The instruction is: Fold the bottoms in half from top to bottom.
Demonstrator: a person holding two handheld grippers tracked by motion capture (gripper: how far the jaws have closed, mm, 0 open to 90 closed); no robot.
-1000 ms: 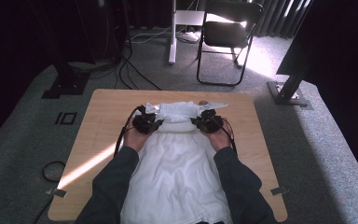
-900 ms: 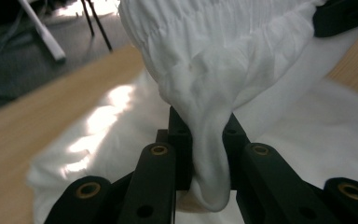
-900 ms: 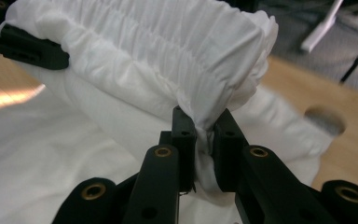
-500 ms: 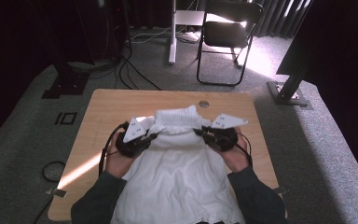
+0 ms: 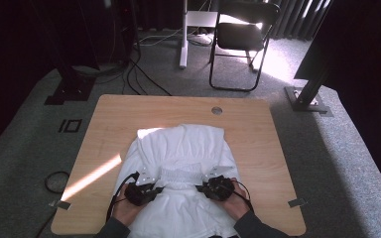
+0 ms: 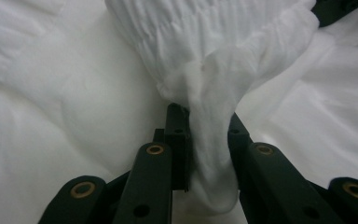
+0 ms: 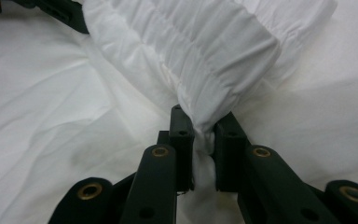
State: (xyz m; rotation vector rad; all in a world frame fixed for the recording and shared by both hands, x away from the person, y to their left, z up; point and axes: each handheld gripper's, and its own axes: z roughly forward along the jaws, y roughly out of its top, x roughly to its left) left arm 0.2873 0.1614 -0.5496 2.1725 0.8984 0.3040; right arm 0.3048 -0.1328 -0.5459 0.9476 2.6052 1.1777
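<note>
A white garment [image 5: 181, 148] lies on the wooden table [image 5: 263, 134], its far part folded back over itself toward the near edge. Its gathered, elastic-looking band [image 5: 181, 174] stretches between the two grippers. My left gripper [image 5: 158, 187] is shut on the band's left end, which bunches between the jaws [image 6: 205, 122]; its jaws have just been opening slightly with the cloth still pinched. My right gripper [image 5: 199, 187] is shut on the band's right end, where the ribbed edge is squeezed between the jaws [image 7: 203, 123]. Both hands rest low over the cloth near the table's front.
A round cable hole [image 5: 217, 110] sits near the table's far edge. A black chair [image 5: 240, 39] and a white stand [image 5: 183, 34] are on the carpet behind. Cables [image 5: 144, 79] run across the floor at the back left, and a dark post base [image 5: 307, 99] stands to the right.
Both grippers have drawn the garment's band from the far part of the table back toward the near edge and down, folding the cloth over itself.
</note>
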